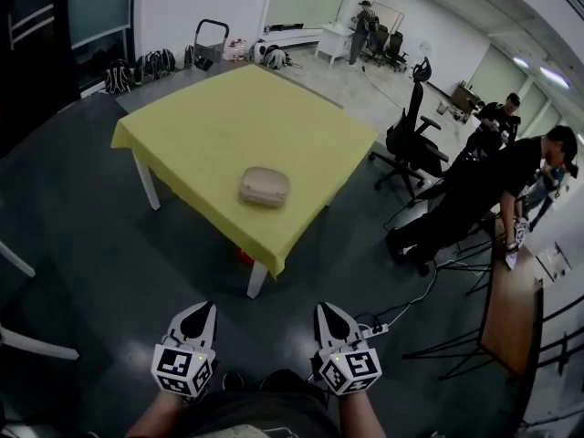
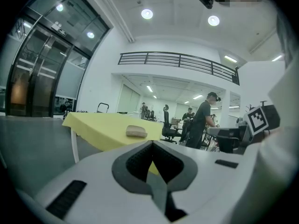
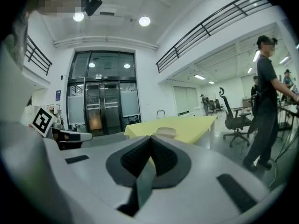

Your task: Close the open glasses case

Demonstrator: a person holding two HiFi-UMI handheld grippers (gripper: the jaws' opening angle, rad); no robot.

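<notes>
A beige, rounded oblong glasses case (image 1: 264,186) lies on a table (image 1: 228,117) draped in smooth yellow cloth, well ahead of both sets of jaws, its inside not visible. The left gripper (image 1: 204,307) and right gripper (image 1: 325,307) keep dark ribbed pads pressed tip to tip, clasping nothing.

A: Case position?
B: Glasses case (image 1: 265,186) on table (image 1: 182,126), toward its near right edge. Office chair (image 1: 412,135) right of table.
A: Grippers?
B: Left gripper (image 1: 202,308), right gripper (image 1: 329,309) side by side, near, well short of table.
</notes>
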